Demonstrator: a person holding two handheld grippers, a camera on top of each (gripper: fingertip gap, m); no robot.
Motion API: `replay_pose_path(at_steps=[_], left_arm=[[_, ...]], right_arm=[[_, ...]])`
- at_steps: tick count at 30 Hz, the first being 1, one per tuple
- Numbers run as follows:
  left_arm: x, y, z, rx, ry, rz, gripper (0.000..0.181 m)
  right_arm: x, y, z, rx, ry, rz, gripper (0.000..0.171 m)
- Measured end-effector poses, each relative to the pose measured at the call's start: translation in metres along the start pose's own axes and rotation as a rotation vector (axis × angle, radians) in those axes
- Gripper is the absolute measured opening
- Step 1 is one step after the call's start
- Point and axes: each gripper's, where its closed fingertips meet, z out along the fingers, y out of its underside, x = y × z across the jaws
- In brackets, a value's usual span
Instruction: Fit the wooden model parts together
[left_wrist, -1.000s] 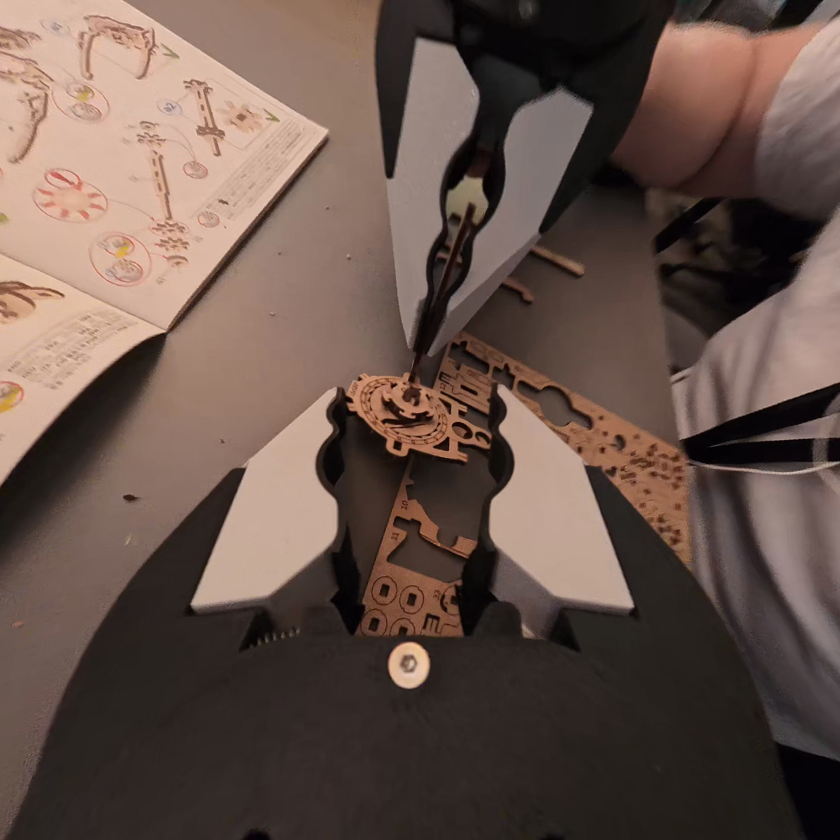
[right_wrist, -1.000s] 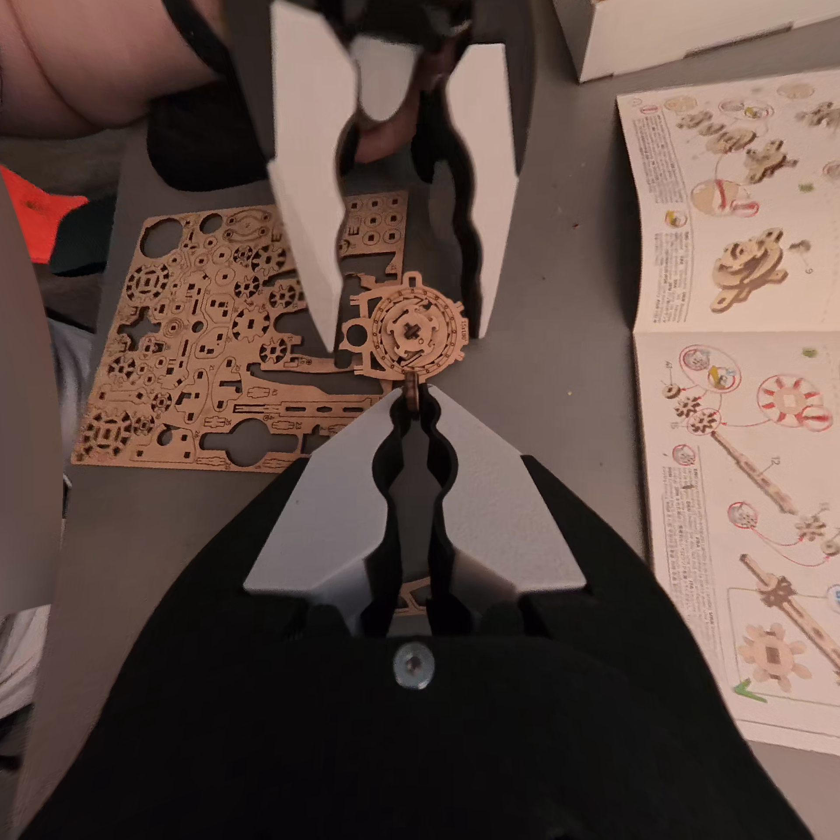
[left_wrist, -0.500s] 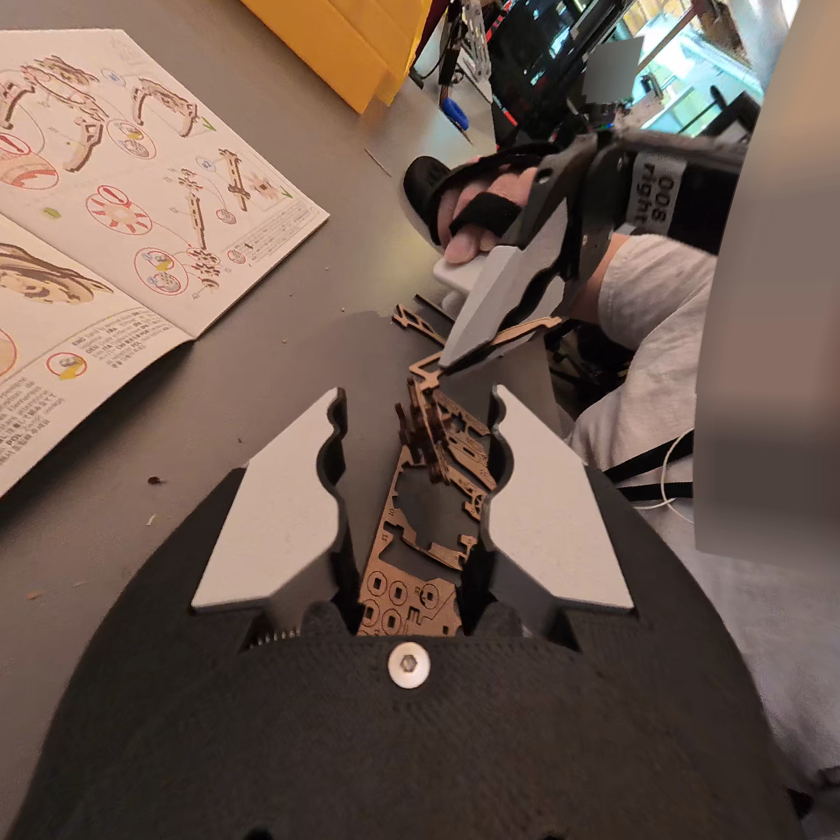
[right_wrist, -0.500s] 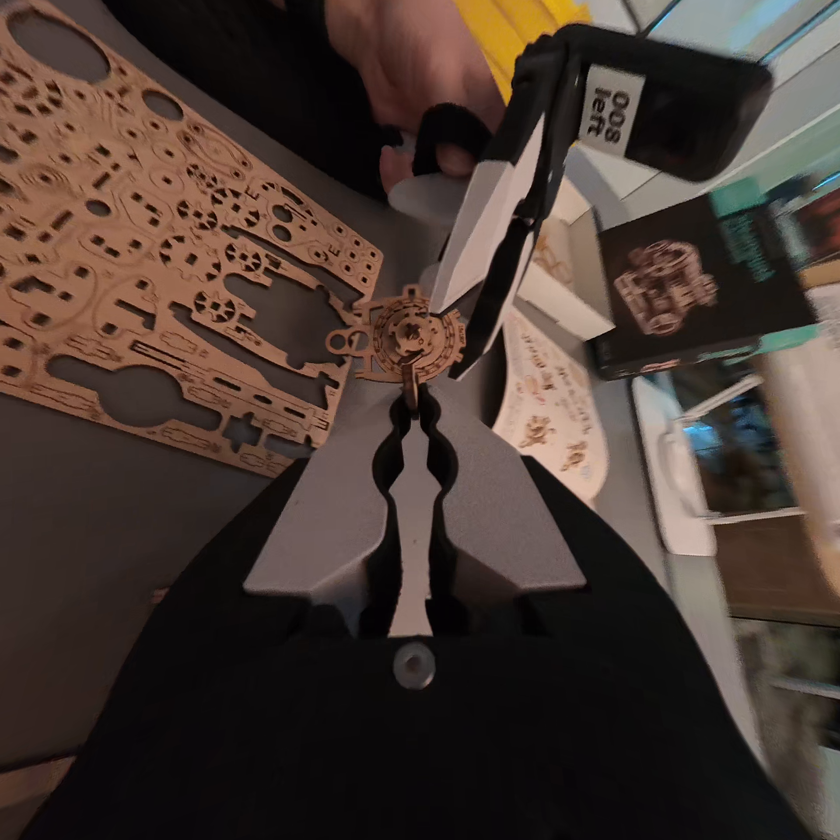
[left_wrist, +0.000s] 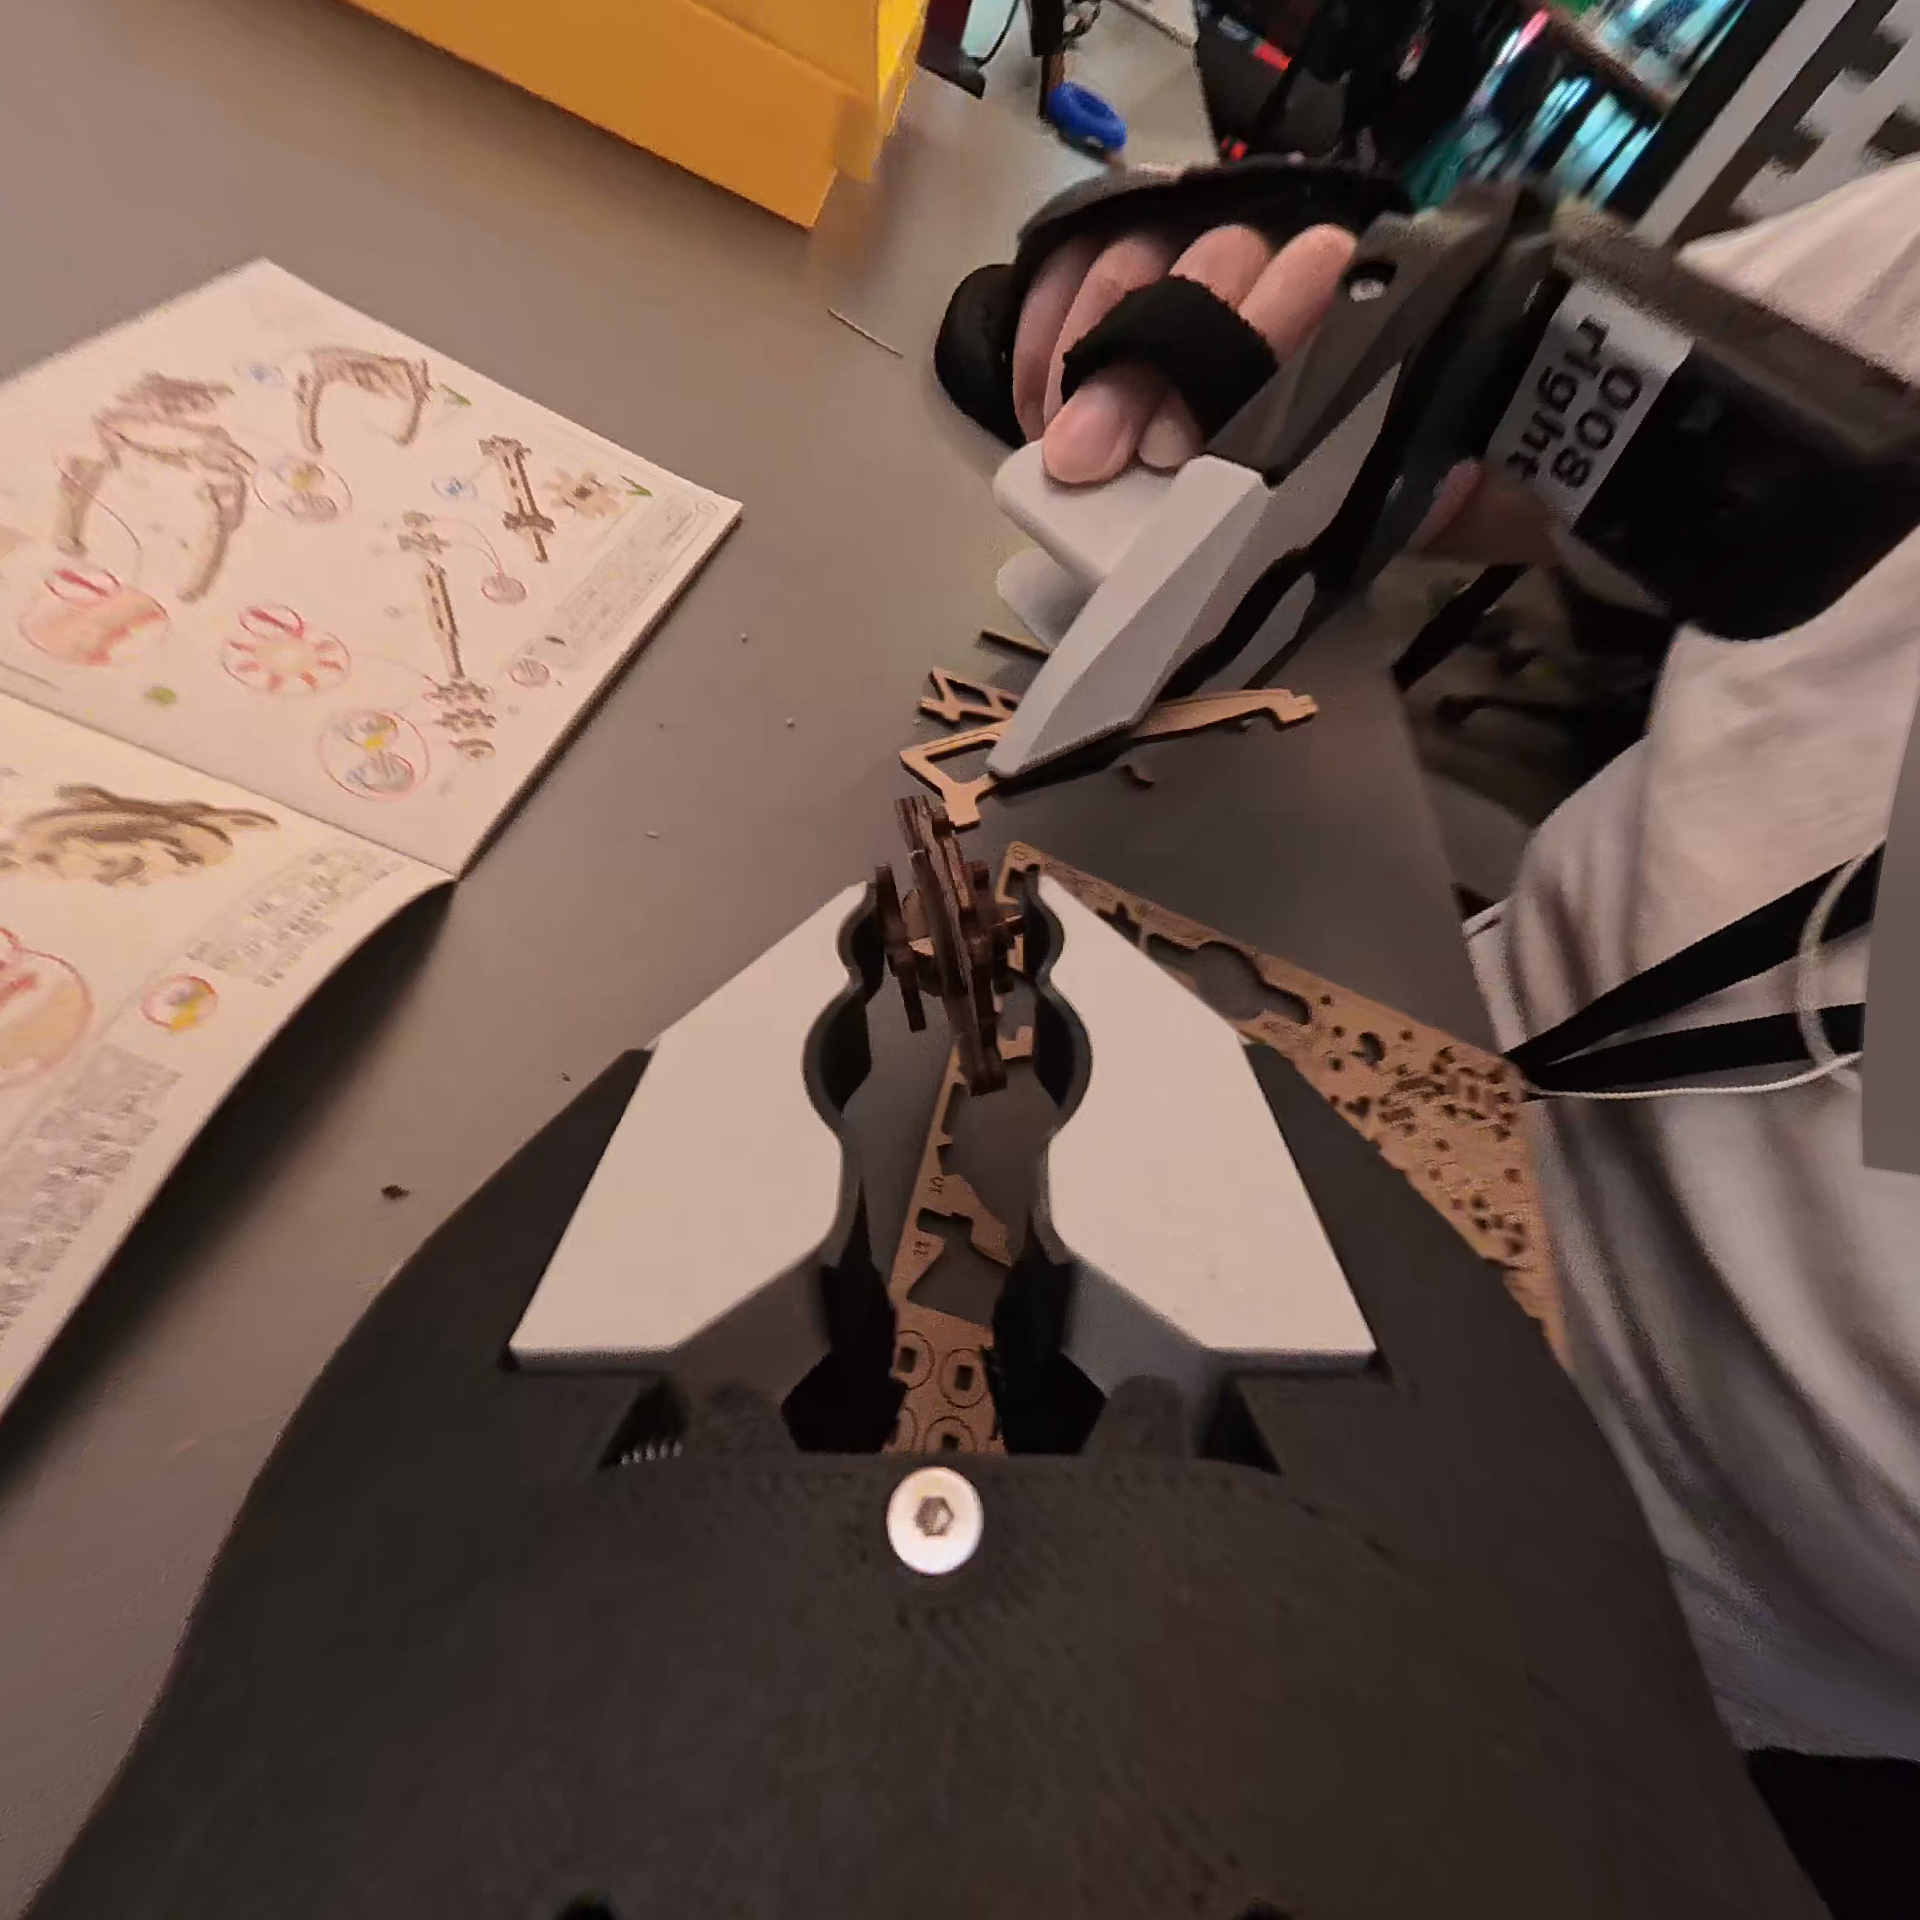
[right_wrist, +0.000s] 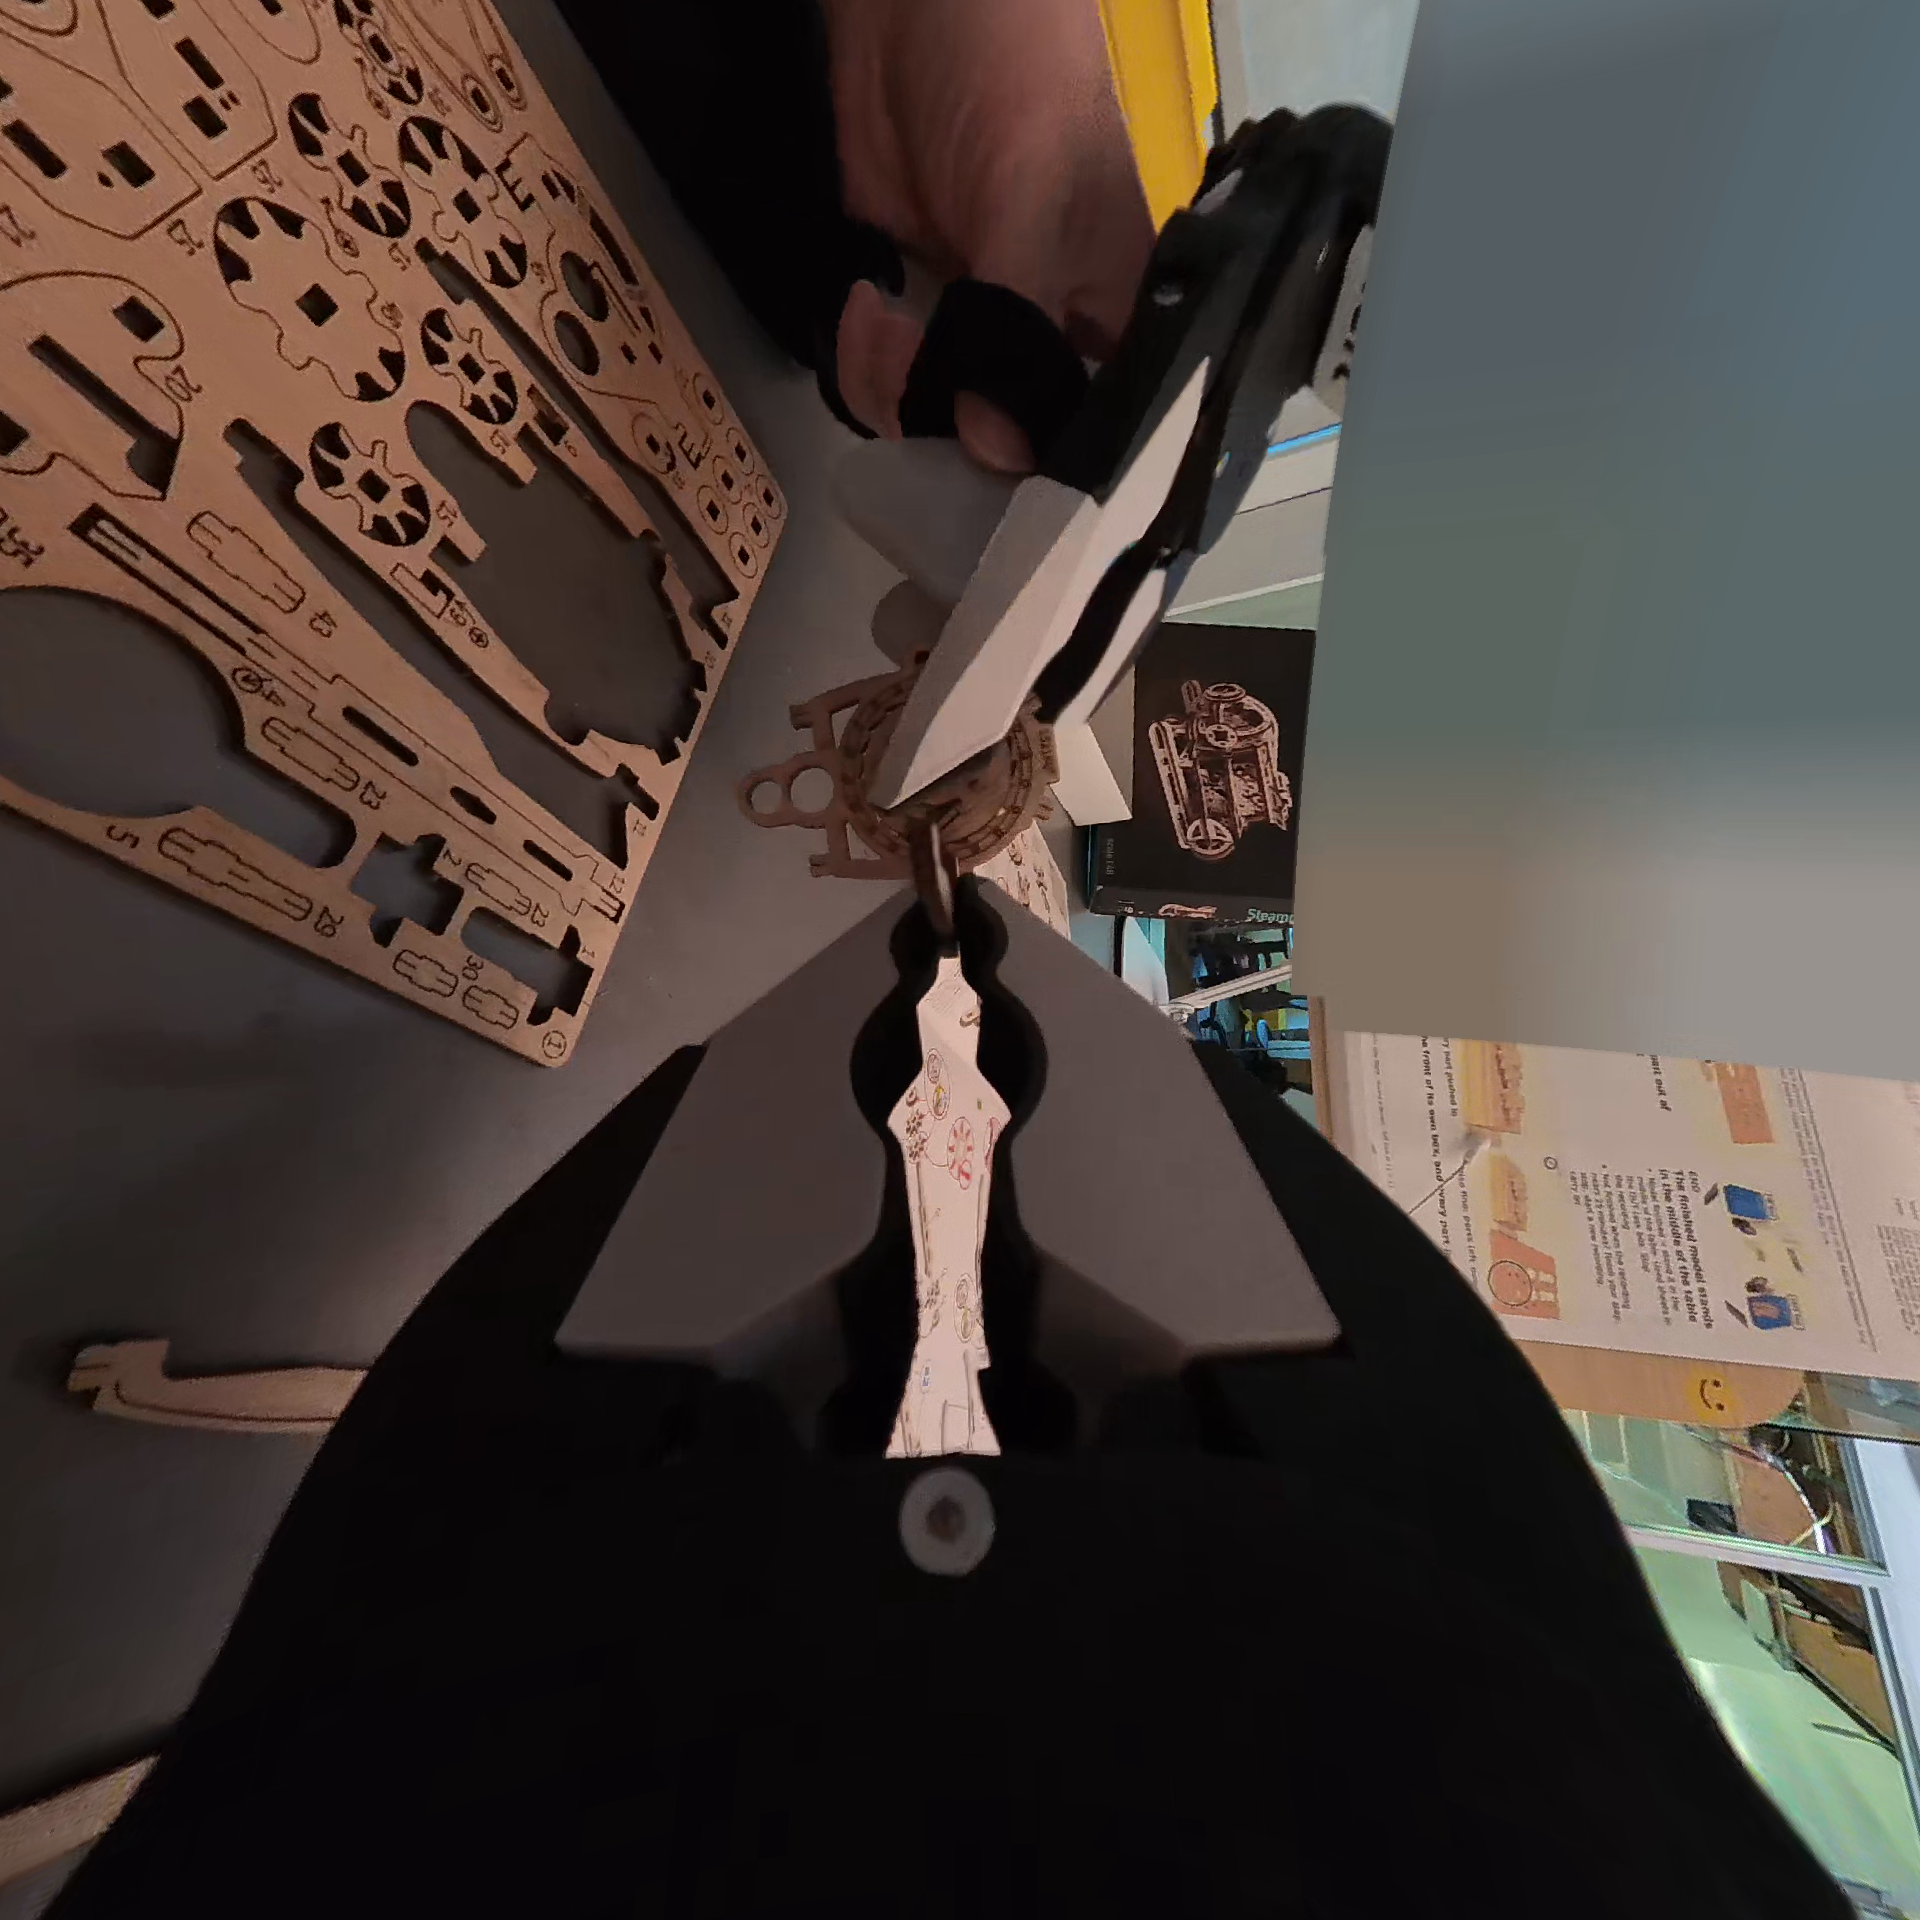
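Observation:
A round wooden gear assembly (left_wrist: 940, 935) stands on edge between my left gripper's (left_wrist: 948, 909) fingertips, which are shut on its two faces, above the table. In the right wrist view the disc (right_wrist: 997, 821) sits partly under the left gripper (right_wrist: 935, 769). My right gripper (right_wrist: 940, 896) is shut on a small dark wooden pin (right_wrist: 938, 878) that sticks out of the disc's rim. In the left wrist view the right gripper (left_wrist: 1003, 764) comes in from the upper right, its tips just behind the assembly.
The punched-out wooden parts sheet (left_wrist: 1351, 1049) (right_wrist: 312, 520) lies flat under the grippers. An open instruction booklet (left_wrist: 312, 623) lies to the left, with a yellow box (left_wrist: 675, 83) behind it. Loose wooden pieces (left_wrist: 1226, 712) (right_wrist: 208, 1392) lie on the table. A person's white shirt (left_wrist: 1662, 1039) is at the right.
The assembly went from lying flat on the sheet to being held on edge in the air. My left jaws narrowed onto it. The right gripper swung round, still shut on the pin.

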Motion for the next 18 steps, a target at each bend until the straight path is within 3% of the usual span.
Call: replay_pose_path(at_steps=[5, 18], left_arm=[[0.0024, -0.0001, -0.0015, -0.012, -0.068, 0.143, 0.024], [0.0031, -0.0016, -0.0009, -0.008, -0.046, 0.041, 0.024]], right_arm=[[0.0018, -0.0042, -0.0024, 0.040, 0.014, 0.005, 0.002], [0.0005, -0.0011, -0.0011, 0.010, 0.034, -0.059, 0.002]])
